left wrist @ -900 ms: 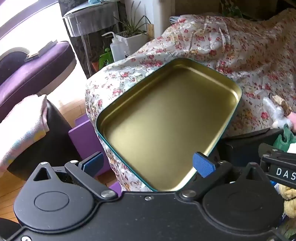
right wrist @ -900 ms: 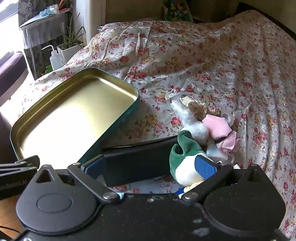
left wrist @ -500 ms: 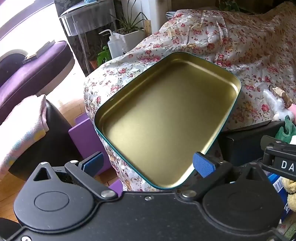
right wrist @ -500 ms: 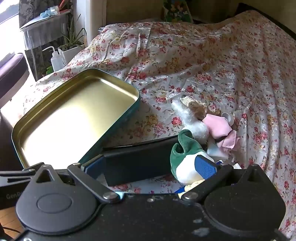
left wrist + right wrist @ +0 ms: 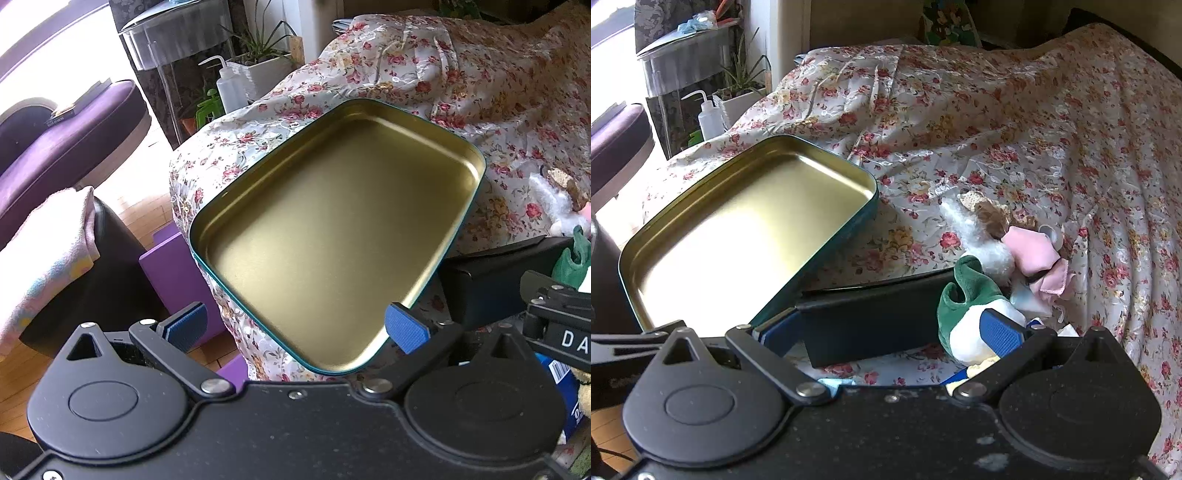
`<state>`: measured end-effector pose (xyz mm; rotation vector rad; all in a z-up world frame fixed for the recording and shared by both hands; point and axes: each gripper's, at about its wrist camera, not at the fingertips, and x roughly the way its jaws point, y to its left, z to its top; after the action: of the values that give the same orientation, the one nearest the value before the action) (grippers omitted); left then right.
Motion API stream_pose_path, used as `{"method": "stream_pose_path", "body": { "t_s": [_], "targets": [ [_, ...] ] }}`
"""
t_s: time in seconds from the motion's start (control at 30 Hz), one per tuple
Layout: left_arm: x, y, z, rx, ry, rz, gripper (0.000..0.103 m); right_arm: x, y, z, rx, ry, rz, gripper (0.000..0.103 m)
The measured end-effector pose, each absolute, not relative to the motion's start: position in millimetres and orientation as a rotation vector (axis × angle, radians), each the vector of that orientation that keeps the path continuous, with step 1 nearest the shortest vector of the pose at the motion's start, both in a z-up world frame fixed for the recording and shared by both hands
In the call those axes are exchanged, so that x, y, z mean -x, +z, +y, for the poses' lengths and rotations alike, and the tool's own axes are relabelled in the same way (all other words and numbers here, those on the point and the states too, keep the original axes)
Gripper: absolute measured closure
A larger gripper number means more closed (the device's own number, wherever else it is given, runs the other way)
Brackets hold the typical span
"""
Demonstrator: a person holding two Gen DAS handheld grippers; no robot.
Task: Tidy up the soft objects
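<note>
An empty teal tin tray with a gold inside (image 5: 258,206) (image 5: 635,254) lies tilted at the left corner of a flowered bedspread (image 5: 1034,129). My left gripper (image 5: 295,325) is open and empty, its fingers spread in front of the tray's near rim. A pile of soft toys lies to the tray's right: a white fluffy toy (image 5: 979,236), pink cloth (image 5: 1030,251) and a green-and-white plush (image 5: 967,306). My right gripper (image 5: 890,332) is open, its right fingertip (image 5: 1001,332) against the green-and-white plush, its left beside a black box (image 5: 871,314).
The black box (image 5: 491,273) lies between tray and toys. Left of the bed are purple blocks (image 5: 173,262), a dark seat with a pink towel (image 5: 44,254), a purple couch (image 5: 66,144), a squeeze bottle (image 5: 229,88) and a planter (image 5: 266,70).
The left gripper has pulled back and down slightly, so the tray sits a little higher and farther in its view. The right gripper and the toys have barely moved.
</note>
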<state>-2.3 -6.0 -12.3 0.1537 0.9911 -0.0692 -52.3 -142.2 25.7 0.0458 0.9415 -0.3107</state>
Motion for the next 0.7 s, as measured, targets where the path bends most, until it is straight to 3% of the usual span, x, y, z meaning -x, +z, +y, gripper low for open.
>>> {"method": "stream_pose_path", "body": {
  "t_s": [0.7],
  "targets": [
    [3.5,-13.8,-7.3,-0.167,-0.068,0.997,0.004,54.4,24.5,-144.9,-0.063,-0.313,0.939,0.001]
  ]
}}
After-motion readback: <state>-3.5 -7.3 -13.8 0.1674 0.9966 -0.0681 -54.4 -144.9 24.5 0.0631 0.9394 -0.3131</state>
